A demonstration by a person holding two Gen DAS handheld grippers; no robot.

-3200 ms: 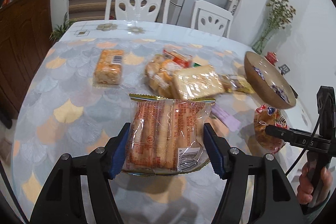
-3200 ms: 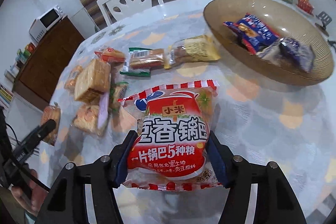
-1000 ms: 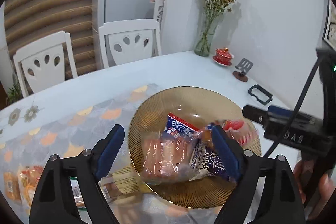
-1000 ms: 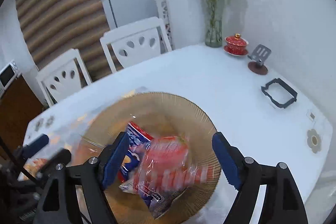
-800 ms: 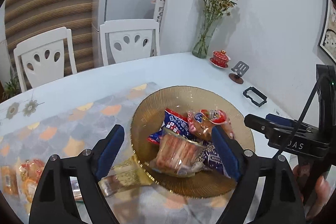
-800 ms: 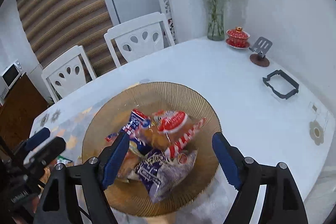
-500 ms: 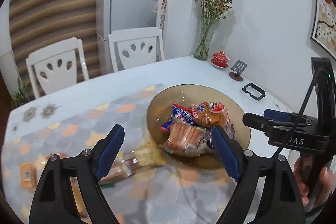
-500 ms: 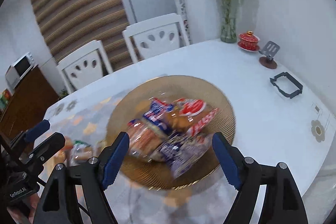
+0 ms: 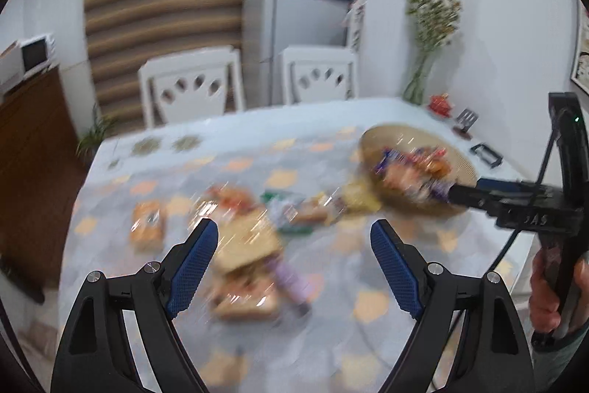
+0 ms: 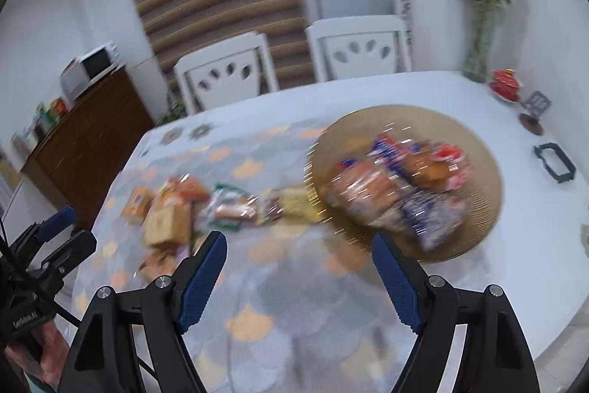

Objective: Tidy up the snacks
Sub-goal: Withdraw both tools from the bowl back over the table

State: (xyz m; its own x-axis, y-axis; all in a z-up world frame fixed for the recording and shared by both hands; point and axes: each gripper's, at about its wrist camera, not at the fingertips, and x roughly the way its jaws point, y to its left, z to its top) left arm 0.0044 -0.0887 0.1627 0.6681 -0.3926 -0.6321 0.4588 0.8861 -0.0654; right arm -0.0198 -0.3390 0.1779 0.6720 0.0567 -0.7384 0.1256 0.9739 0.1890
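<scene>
A brown glass bowl (image 10: 482, 201) on the table's right holds several snack packets, among them a clear pack of orange biscuits (image 10: 364, 188) and a red-and-white pack (image 10: 447, 155); the bowl also shows in the left wrist view (image 9: 462, 166). More packets lie loose left of it: a tan cracker pack (image 9: 246, 242), an orange bar (image 9: 147, 225), a small purple packet (image 9: 289, 277). My left gripper (image 9: 294, 244) is open and empty above the loose packets. My right gripper (image 10: 298, 255) is open and empty above the cloth, near the bowl's front-left. Both views are blurred.
A scale-patterned cloth (image 10: 279, 297) covers most of the round white table. Two white chairs (image 10: 228, 76) stand behind it. A flower vase (image 10: 478, 50), a red lidded cup (image 10: 506, 85) and a black frame (image 10: 554, 166) sit at the far right. A wooden cabinet (image 10: 88, 131) stands left.
Both grippers let their packets drop into the bowl, then pulled back and swung left. The bowl has shifted to the right of both views and the loose packets have come into sight.
</scene>
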